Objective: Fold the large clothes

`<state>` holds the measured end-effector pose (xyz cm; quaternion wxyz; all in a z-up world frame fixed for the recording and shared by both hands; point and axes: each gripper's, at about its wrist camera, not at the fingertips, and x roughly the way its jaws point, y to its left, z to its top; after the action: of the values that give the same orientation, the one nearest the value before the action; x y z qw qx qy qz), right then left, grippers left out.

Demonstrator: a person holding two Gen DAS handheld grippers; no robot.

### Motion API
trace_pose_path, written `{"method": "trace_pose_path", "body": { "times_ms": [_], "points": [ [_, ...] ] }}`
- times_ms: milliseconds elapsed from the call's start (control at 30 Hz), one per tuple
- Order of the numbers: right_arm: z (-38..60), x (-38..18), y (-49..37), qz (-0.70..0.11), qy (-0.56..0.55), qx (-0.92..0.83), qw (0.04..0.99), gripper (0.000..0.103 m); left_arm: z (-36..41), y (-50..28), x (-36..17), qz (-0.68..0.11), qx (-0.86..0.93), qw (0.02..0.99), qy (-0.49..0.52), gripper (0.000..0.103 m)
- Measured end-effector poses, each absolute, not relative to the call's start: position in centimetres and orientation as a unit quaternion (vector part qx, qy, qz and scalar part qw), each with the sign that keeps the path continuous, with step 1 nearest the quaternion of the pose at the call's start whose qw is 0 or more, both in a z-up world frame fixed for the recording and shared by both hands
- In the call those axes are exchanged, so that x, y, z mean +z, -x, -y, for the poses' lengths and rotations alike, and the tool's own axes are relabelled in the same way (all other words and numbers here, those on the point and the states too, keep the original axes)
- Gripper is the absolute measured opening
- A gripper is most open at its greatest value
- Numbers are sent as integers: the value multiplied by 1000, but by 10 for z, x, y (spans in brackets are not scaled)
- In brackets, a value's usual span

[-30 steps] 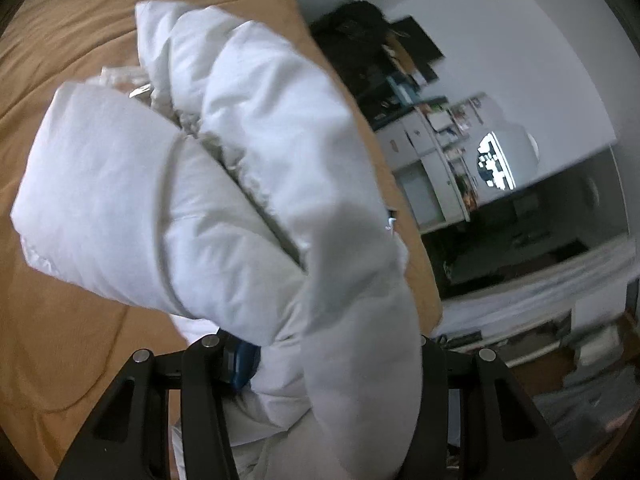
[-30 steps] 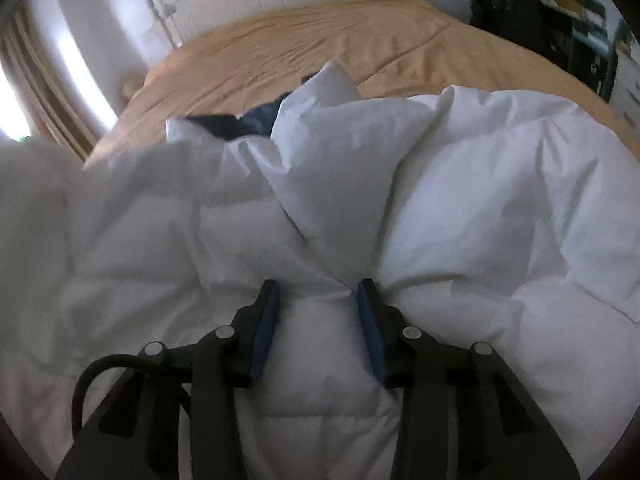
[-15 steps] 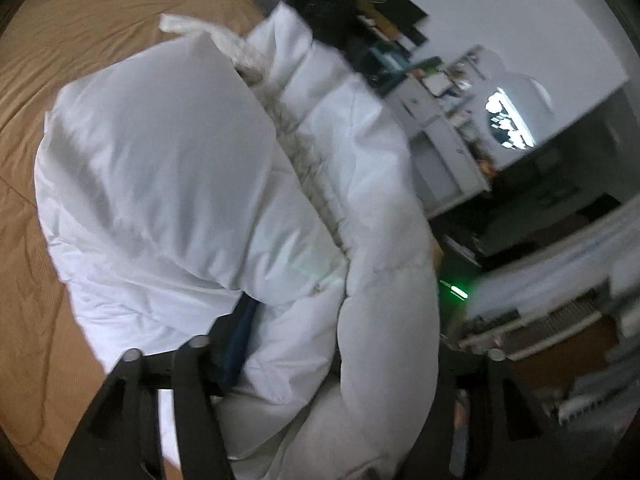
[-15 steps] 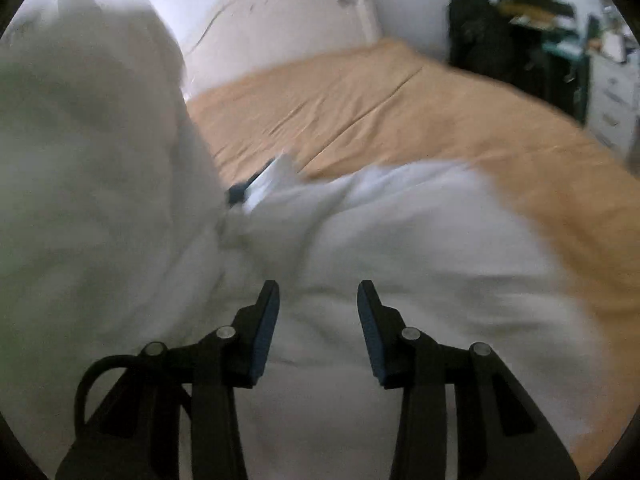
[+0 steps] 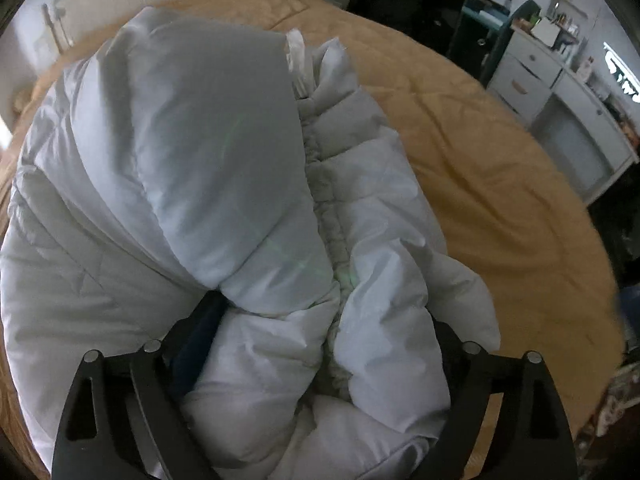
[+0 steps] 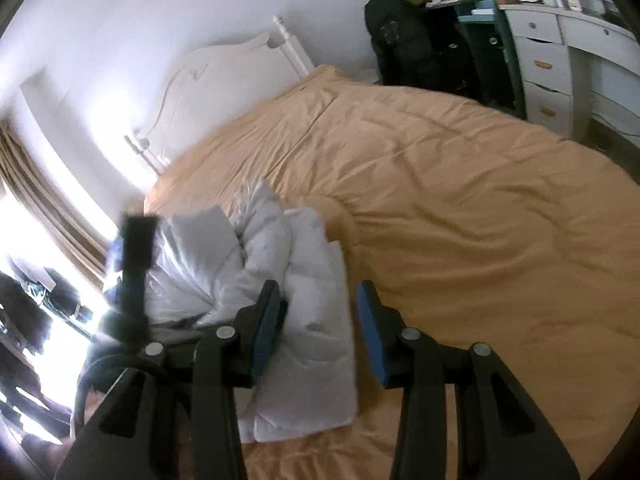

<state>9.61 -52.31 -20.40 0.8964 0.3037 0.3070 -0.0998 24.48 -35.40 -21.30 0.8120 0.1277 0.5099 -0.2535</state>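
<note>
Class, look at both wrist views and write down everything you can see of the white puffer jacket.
The white puffer jacket is a quilted, padded garment of smooth, slightly shiny fabric. It lies bunched and partly folded on the tan bedcover, near the bed's edge. A gathered, ruffled seam runs down its middle between two puffy sections. Its bulk fills the space between the fingers of the left gripper, whose jaws are opening. The right gripper hovers over it, holding nothing.

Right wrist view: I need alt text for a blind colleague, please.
The right gripper hangs open and empty above a folded white puffer jacket on an orange bedspread. A white headboard and white drawers stand beyond.
</note>
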Motion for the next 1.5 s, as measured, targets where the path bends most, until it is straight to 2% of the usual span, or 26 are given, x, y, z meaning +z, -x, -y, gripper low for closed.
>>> {"method": "trace_pose_path", "body": {
  "times_ms": [167, 333, 433, 500, 567, 667, 833, 967, 1000, 1100, 1200, 1300, 1367, 1433, 1500],
  "points": [
    [554, -164, -75, -268, -333, -74, 901, 44, 356, -220, -220, -483, -257, 822, -161, 91],
    [542, -100, -126, -258, -286, 10, 923, 45, 368, -189, -224, -463, -260, 828, -182, 91],
    [504, -79, -207, -341, -215, 114, 908, 46, 369, -177, -225, -448, -260, 830, -206, 91],
    [479, -87, -261, -410, -199, 170, 873, 46, 383, -170, -224, -438, -262, 831, -223, 91],
    [449, -109, -310, -514, -175, 222, 810, 46, 385, -168, -226, -435, -262, 831, -226, 91],
    [420, -132, -333, -607, -155, 252, 738, 46, 392, -168, -232, -436, -261, 830, -229, 92],
    [392, -148, -334, -653, -163, 296, 678, 46, 391, -164, -233, -431, -265, 830, -236, 92],
    [404, -205, -364, -714, -161, 208, 648, 46, 375, -151, -227, -418, -282, 830, -238, 92],
    [414, -223, -371, -727, -165, 184, 641, 42, 368, -141, -225, -407, -292, 831, -242, 92],
    [439, -259, -380, -743, -208, 153, 618, 28, 345, -114, -209, -373, -307, 840, -248, 80],
    [444, -279, -382, -736, -235, 160, 614, 23, 295, -88, -167, -354, -317, 859, -190, 81],
    [441, -294, -380, -728, -236, 162, 623, 19, 248, -76, -109, -294, -271, 906, -140, 91],
    [441, -308, -378, -723, -254, 159, 623, 10, 240, -90, -83, -284, -237, 922, -114, 99],
    [443, -324, -375, -716, -280, 146, 623, 6, 245, -111, -72, -295, -223, 924, -92, 98],
    [444, -318, -368, -703, -288, 143, 634, 9, 254, -128, -74, -304, -212, 925, -84, 98]
  ]
}}
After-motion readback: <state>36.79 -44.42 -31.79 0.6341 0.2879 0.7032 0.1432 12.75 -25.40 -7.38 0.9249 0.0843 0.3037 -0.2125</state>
